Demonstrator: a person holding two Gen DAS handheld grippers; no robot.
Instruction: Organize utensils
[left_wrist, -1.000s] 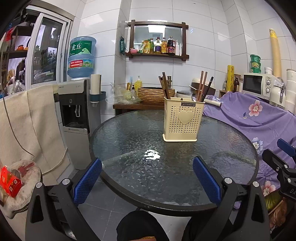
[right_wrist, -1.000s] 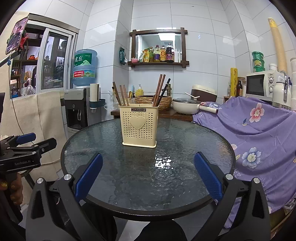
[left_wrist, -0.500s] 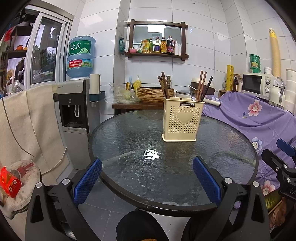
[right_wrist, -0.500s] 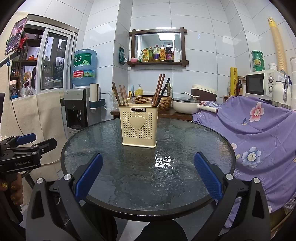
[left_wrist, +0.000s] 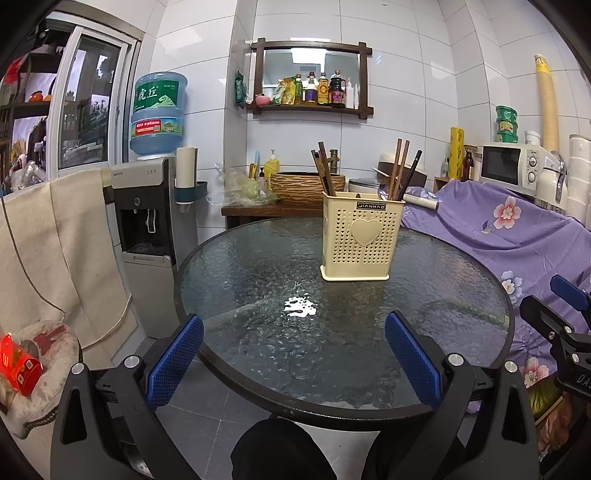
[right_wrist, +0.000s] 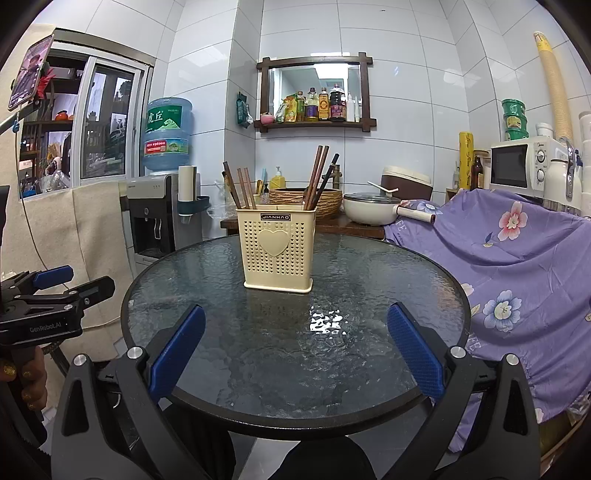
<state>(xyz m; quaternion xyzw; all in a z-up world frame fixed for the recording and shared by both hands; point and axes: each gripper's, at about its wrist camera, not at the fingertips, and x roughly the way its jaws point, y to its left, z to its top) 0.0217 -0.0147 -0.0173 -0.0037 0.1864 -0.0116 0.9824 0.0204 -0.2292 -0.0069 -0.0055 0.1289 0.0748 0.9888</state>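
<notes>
A cream perforated utensil holder (left_wrist: 360, 240) with a heart on its front stands upright on the round glass table (left_wrist: 258, 266); it also shows in the right wrist view (right_wrist: 277, 249). Several dark and brown chopsticks (left_wrist: 400, 173) stand in it, in two groups, also seen in the right wrist view (right_wrist: 317, 177). My left gripper (left_wrist: 295, 354) is open and empty at the table's near edge. My right gripper (right_wrist: 295, 350) is open and empty over the near edge, also seen at the left view's right side (left_wrist: 554, 321). The left gripper shows in the right view (right_wrist: 55, 295).
A water dispenser (left_wrist: 147, 229) stands left of the table. A purple flowered cloth (left_wrist: 517, 236) covers furniture on the right. A side table behind holds a wicker basket (right_wrist: 306, 197) and a white pot (right_wrist: 371, 212). A microwave (right_wrist: 524, 166) sits at the far right.
Both grippers have stayed nearly still and open. The left view has shifted very slightly; the holder and chopsticks have not moved.
</notes>
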